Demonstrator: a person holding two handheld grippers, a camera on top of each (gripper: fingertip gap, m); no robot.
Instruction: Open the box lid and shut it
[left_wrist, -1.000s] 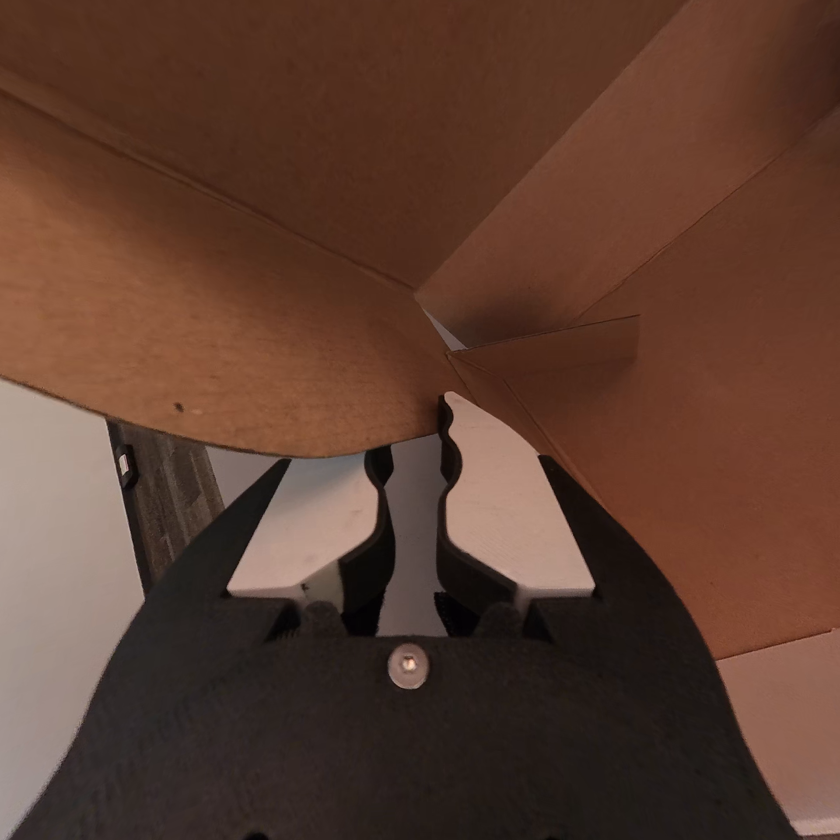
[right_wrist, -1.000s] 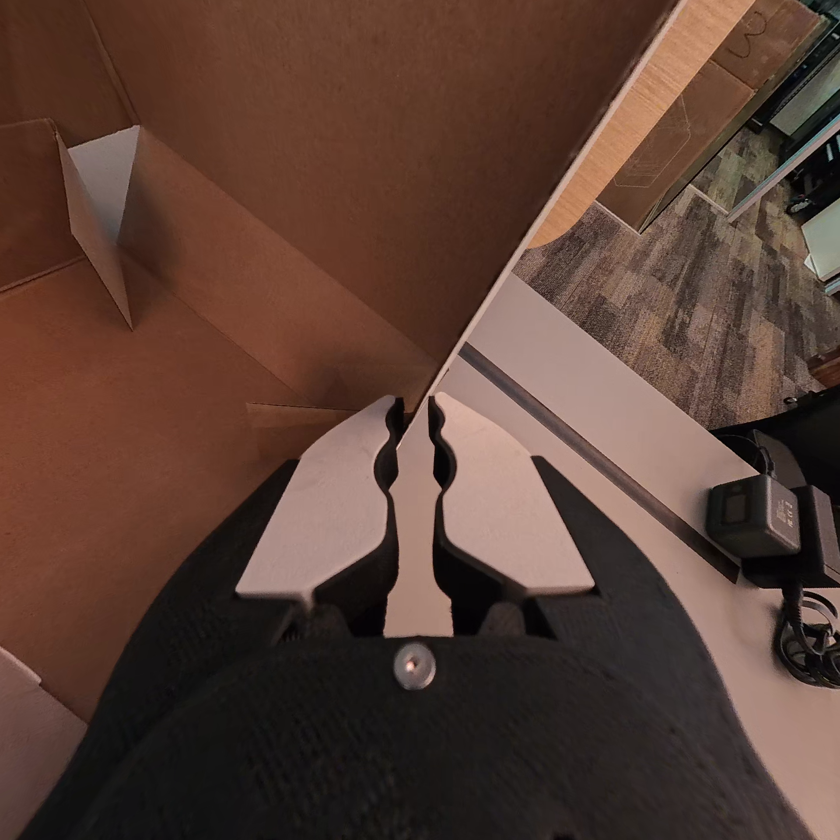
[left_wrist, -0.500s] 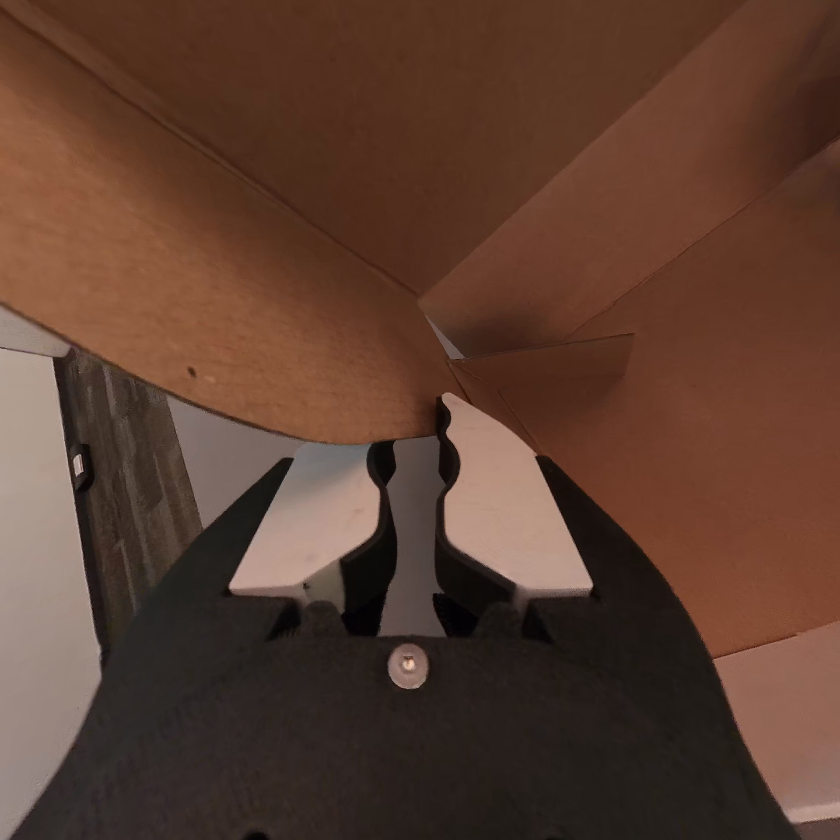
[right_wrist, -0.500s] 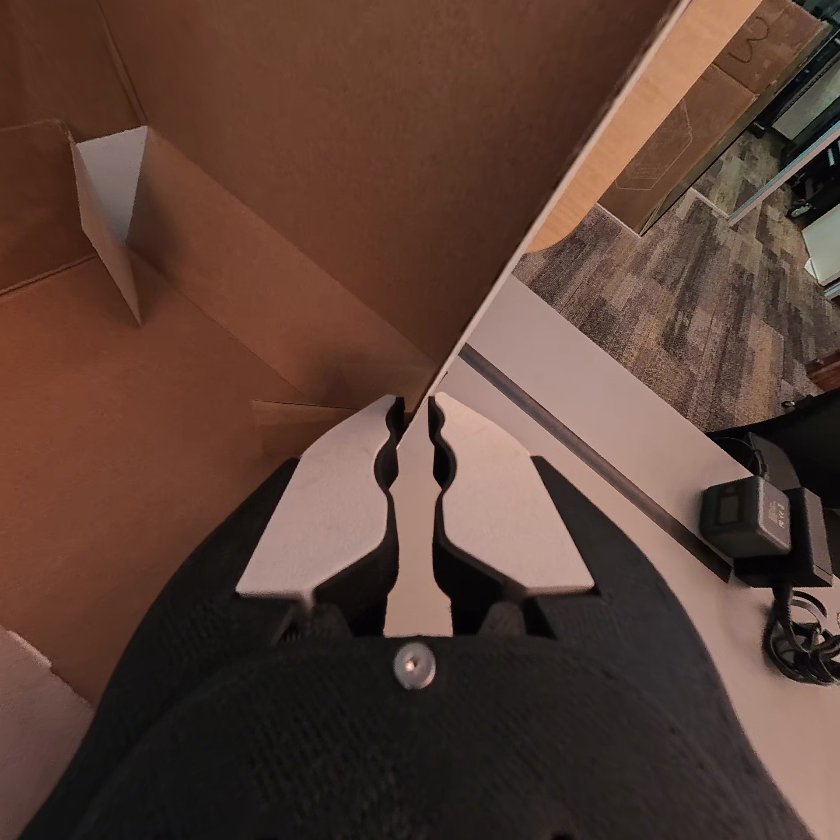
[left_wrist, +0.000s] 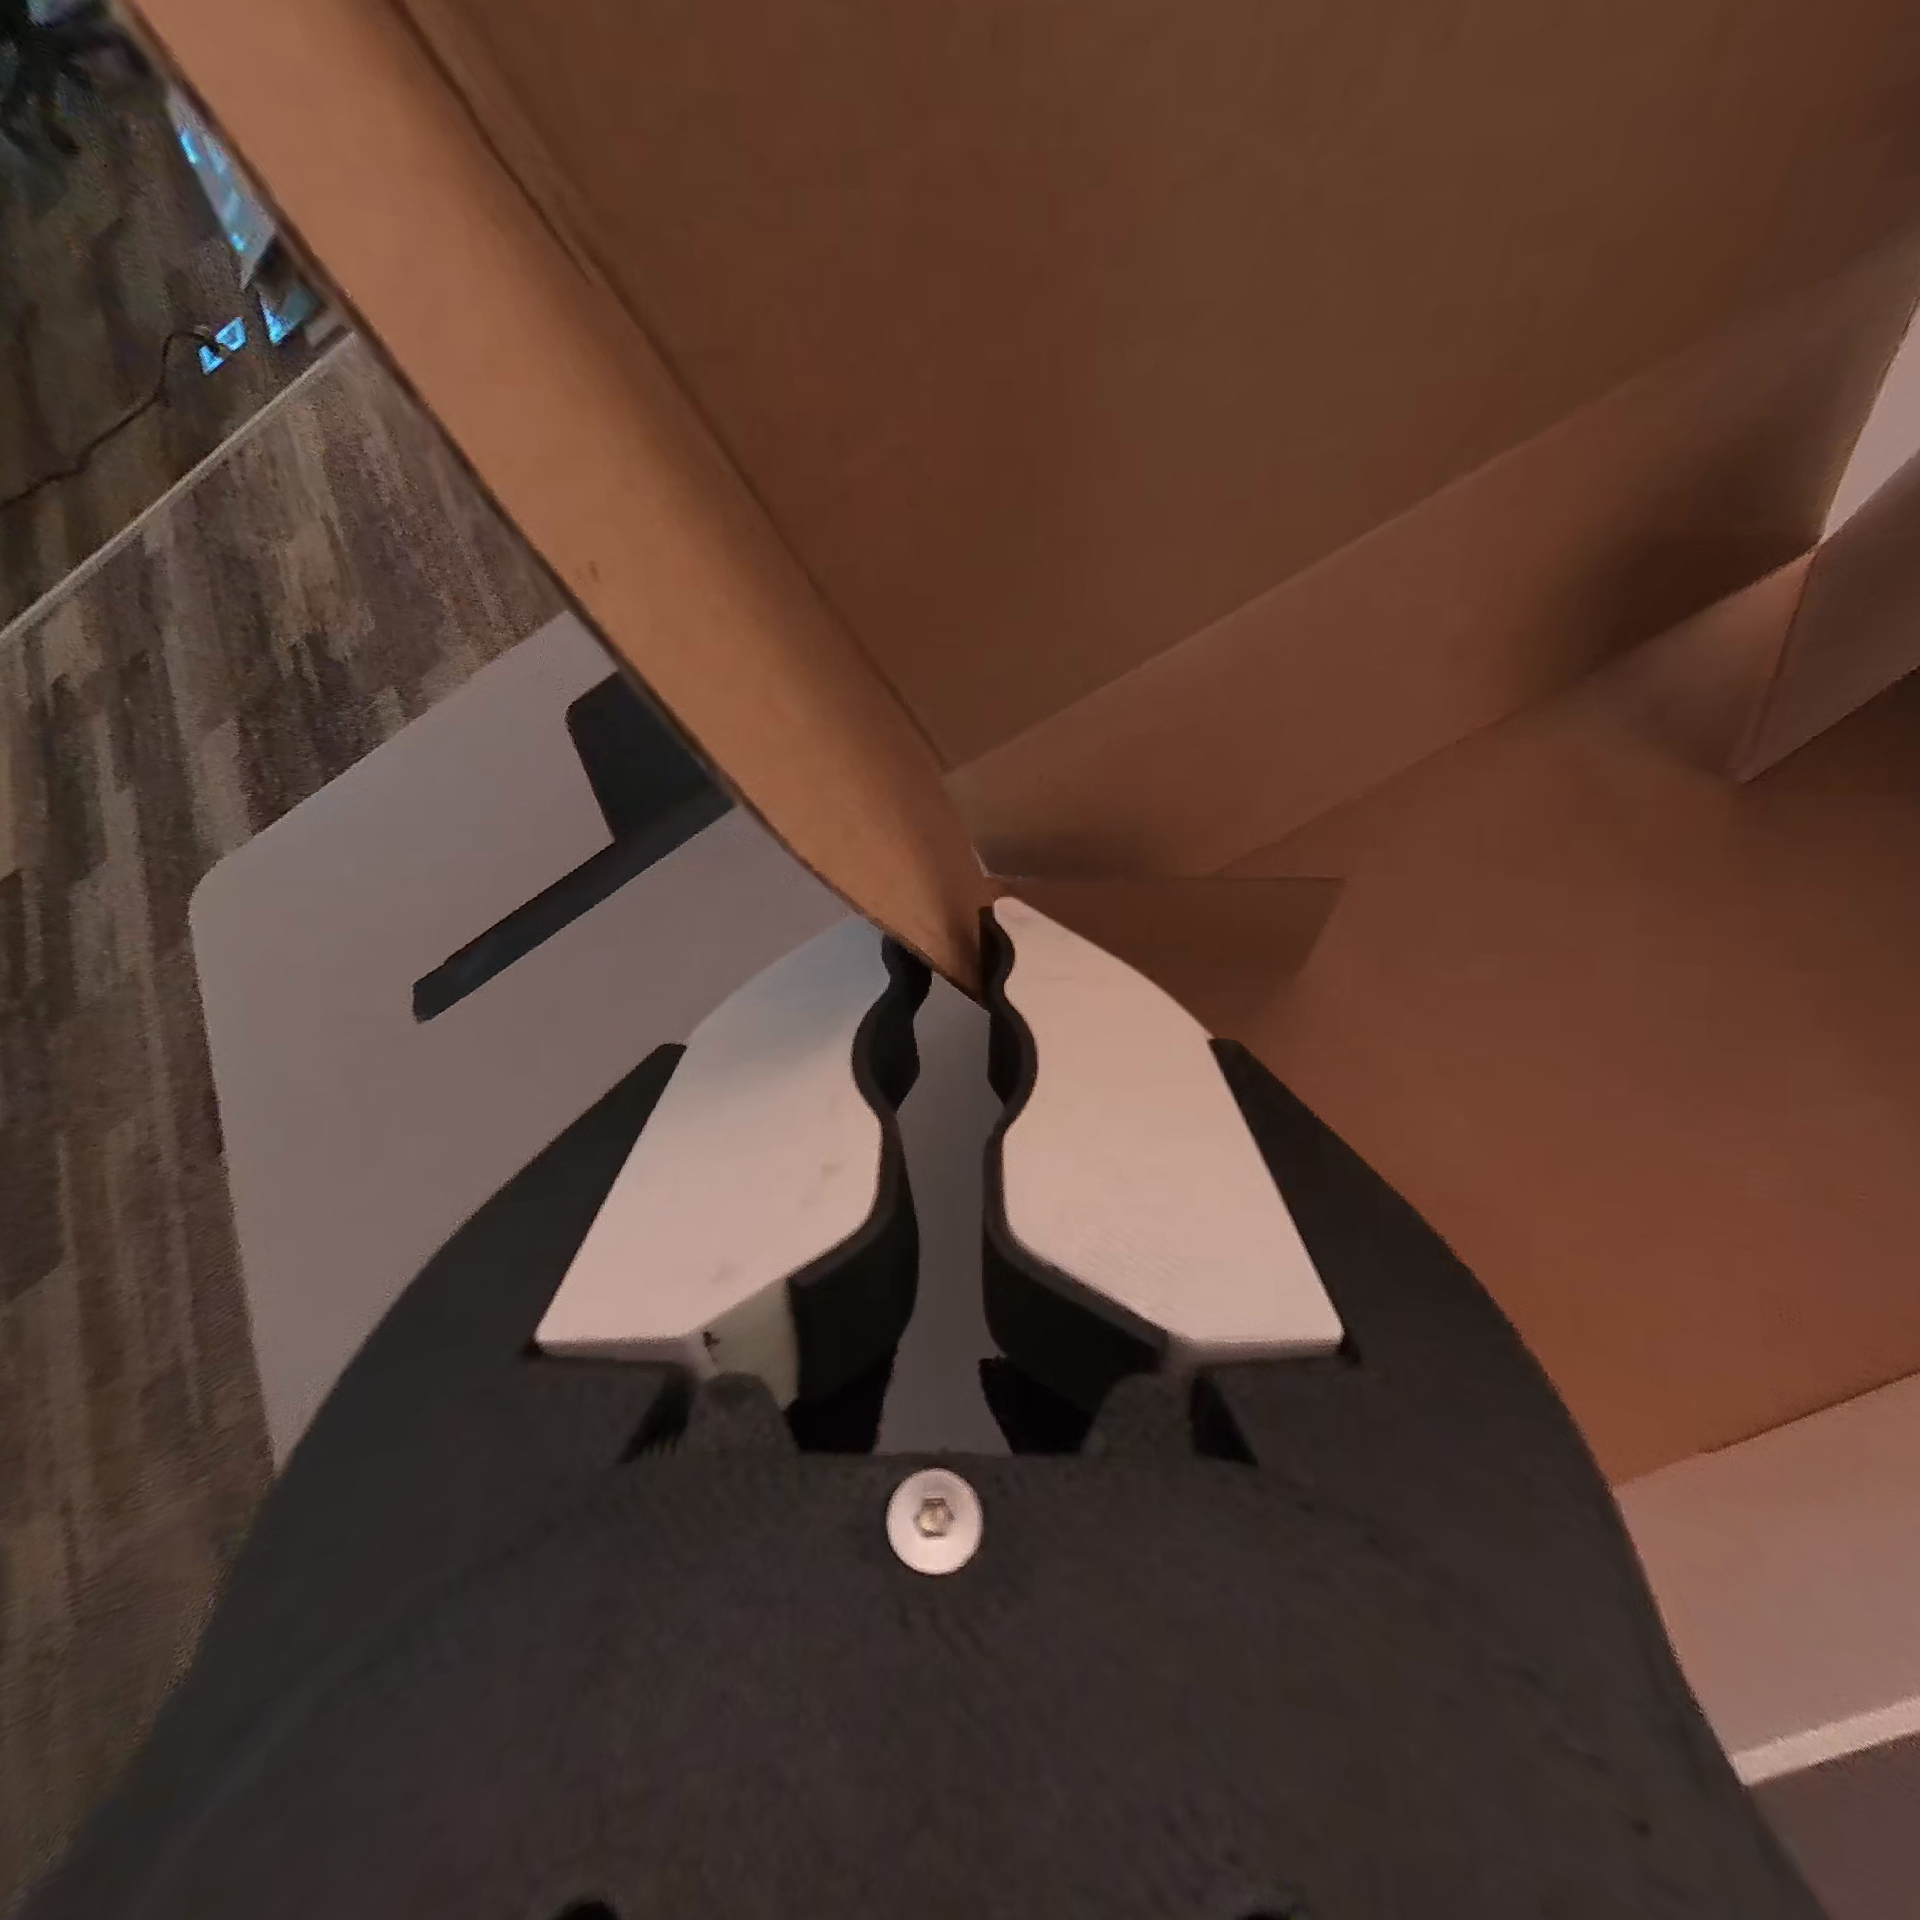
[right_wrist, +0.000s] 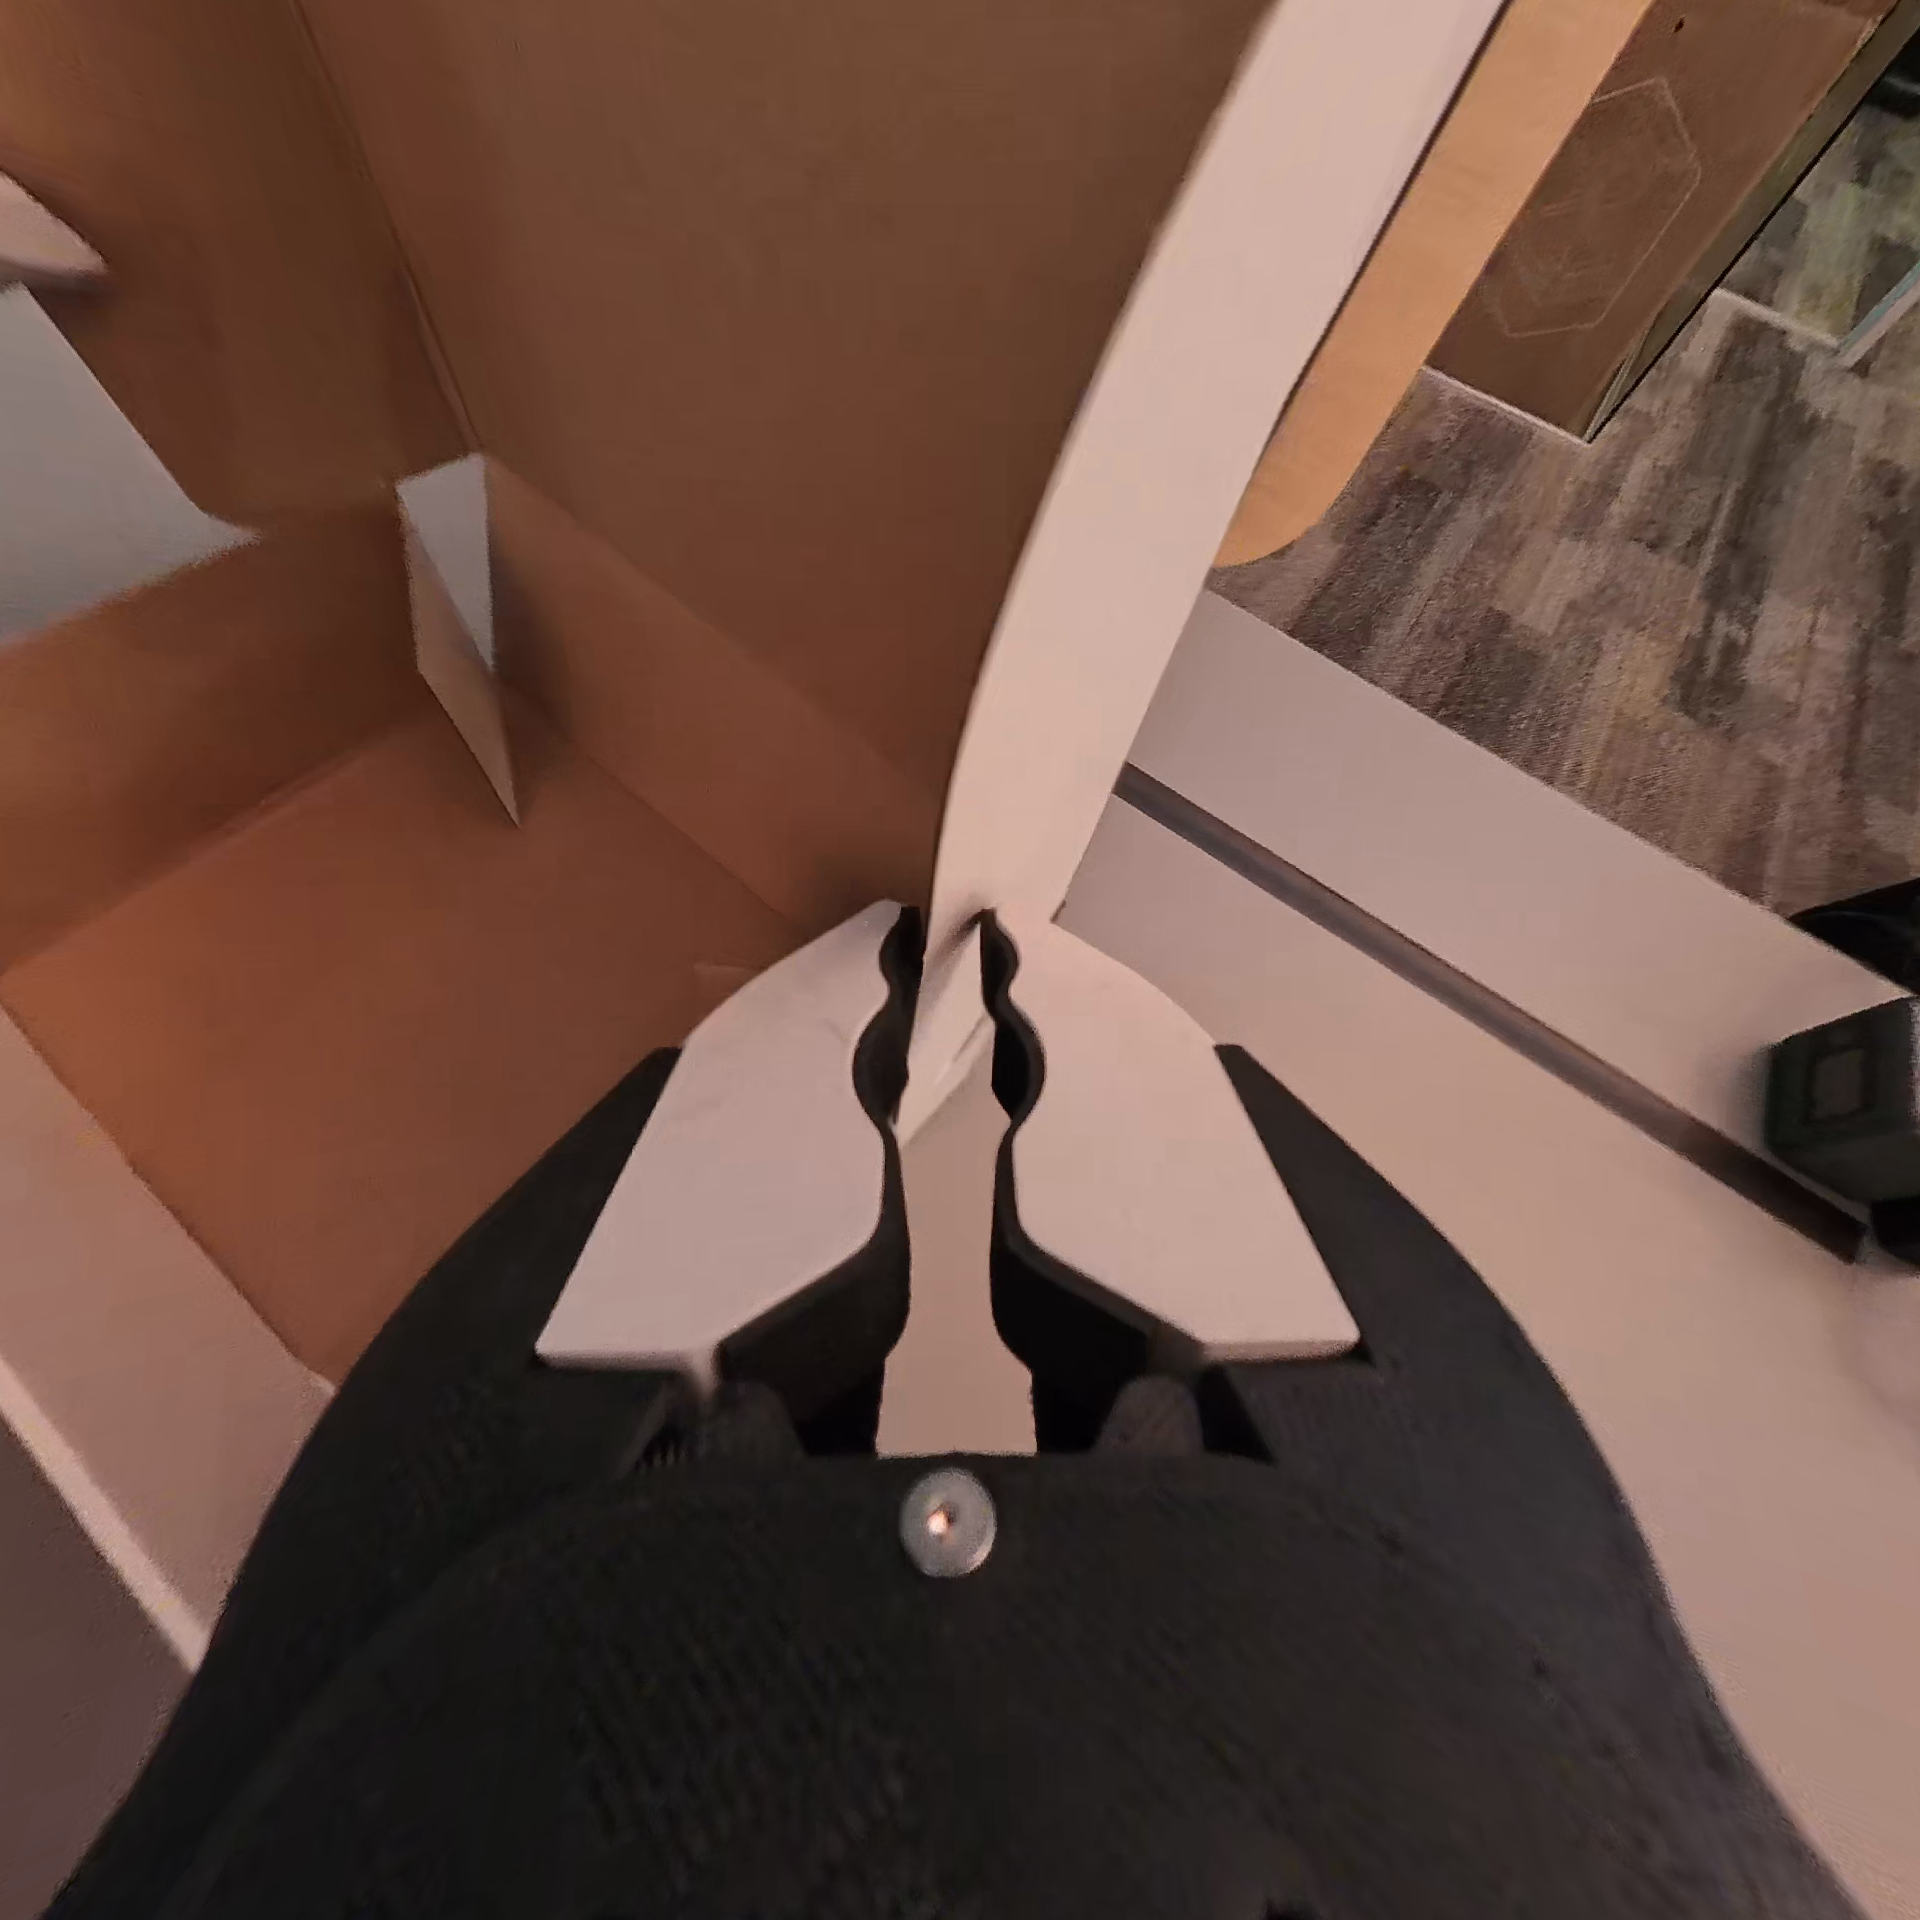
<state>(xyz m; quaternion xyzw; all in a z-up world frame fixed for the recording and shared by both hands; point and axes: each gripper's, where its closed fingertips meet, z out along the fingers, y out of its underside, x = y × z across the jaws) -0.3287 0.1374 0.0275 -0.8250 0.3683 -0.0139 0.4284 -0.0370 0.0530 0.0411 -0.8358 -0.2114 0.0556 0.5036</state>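
Right now the big brown box (left_wrist: 1558, 1039) sits open on a white table (left_wrist: 364, 1039), and its lid (left_wrist: 935, 312) stands up tall over the open inside. Near the left front corner of the box, the left gripper (left_wrist: 951, 951) has its two white fingers (left_wrist: 1122, 1122) pinched almost closed on the pointed tip of the lid's brown edge flap (left_wrist: 623, 520). Only a thin gap shows between the fingers, and the flap tip fills it at the very end. Behind that corner, the brown floor and back wall of the box show, with a small folded tab (left_wrist: 1174, 935) lying just inside. Out past the left side of the box lie a black flat thing (left_wrist: 582, 831) on the table and a grey patchy carpet (left_wrist: 156, 727) beyond the table edge. Near the right front corner of the box, the right gripper (right_wrist: 951, 935) also squeezes its fingers (right_wrist: 748, 1143) nearly shut, and here they grip the lid's other side flap (right_wrist: 1143, 520), which shows its pale outer face and bends in a curve. Inside the box, a pale folded corner piece (right_wrist: 457, 623) stands against the back wall. Off to the right of the box, a small black camera (right_wrist: 1839, 1112) rests on the table, and another brown box (right_wrist: 1610, 208) stands on the carpet farther away.
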